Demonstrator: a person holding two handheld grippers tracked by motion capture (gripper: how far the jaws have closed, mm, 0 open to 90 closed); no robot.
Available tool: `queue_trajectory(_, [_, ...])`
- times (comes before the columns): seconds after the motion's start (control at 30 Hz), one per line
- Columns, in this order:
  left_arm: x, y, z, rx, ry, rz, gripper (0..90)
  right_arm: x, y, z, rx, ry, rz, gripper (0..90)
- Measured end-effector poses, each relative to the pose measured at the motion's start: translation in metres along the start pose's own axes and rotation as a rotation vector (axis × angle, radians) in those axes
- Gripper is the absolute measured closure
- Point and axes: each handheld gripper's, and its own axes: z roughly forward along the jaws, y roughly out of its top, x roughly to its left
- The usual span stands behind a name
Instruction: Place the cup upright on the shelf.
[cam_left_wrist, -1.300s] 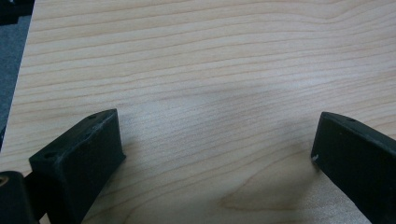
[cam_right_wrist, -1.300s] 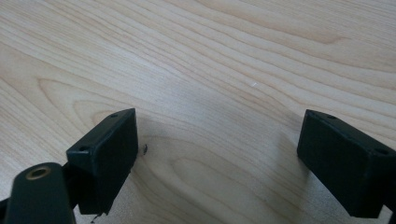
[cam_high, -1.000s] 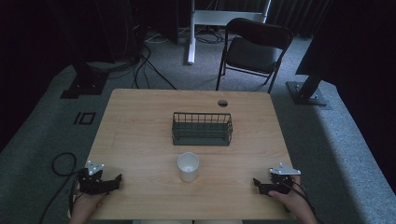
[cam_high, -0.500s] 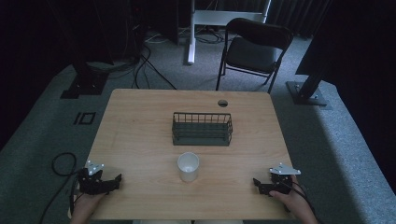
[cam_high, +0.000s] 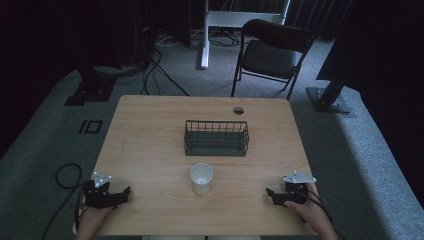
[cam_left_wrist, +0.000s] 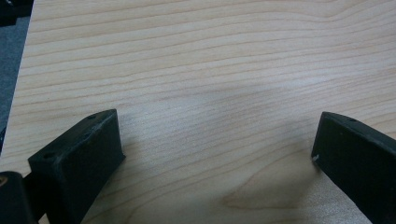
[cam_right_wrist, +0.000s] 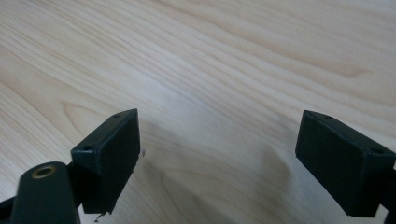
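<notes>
The white cup (cam_high: 201, 178) stands upright on the wooden surface (cam_high: 150, 140), in the lower centre of the high view. It sits between the two grippers and well apart from each. The left gripper (cam_high: 124, 194) rests at the lower left of that frame, near the front edge of the surface, pointing toward the frame's right. The right gripper (cam_high: 270, 194) rests at the lower right, pointing toward the frame's left, with its grey three-cornered plate (cam_high: 299, 178) on top. Both grippers lie slightly lower in the frame than the cup.

Left gripper (cam_left_wrist: 215, 140): jaws spread wide, with bare wood grain between them in the left gripper view. Right gripper (cam_right_wrist: 217, 144): jaws likewise spread wide over bare wood in the right gripper view. Neither gripper holds or touches anything other than the surface.

Containers: the cup is open at the top; its interior appears white, and contents cannot be determined. A dark wire basket (cam_high: 216, 138) stands at the centre of the surface, just above the cup in the frame and apart from it. Nothing is discernible inside it.

A round cable hole (cam_high: 238, 110) sits near the far edge of the surface. No legible writing or labels are discernible on any item.
</notes>
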Motion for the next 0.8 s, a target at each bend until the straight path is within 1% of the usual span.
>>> queue_trajectory(0.4, [0.000, 0.000, 0.000, 0.000, 0.000, 0.000, 1.9, 0.014, 0.018, 0.004, -0.028, 0.043, -0.037, 14.0])
queue_trajectory(0.53, [0.000, 0.000, 0.000, 0.000, 0.000, 0.000, 1.9, 0.021, 0.023, 0.008, -0.032, 0.065, -0.054, 14.2])
queue_trajectory(0.67, [0.000, 0.000, 0.000, 0.000, 0.000, 0.000, 1.9, 0.029, 0.029, 0.011, -0.048, 0.087, -0.069, 14.8])
queue_trajectory(0.8, [0.000, 0.000, 0.000, 0.000, 0.000, 0.000, 1.9, 0.037, 0.035, 0.015, -0.055, 0.109, -0.094, 15.0])
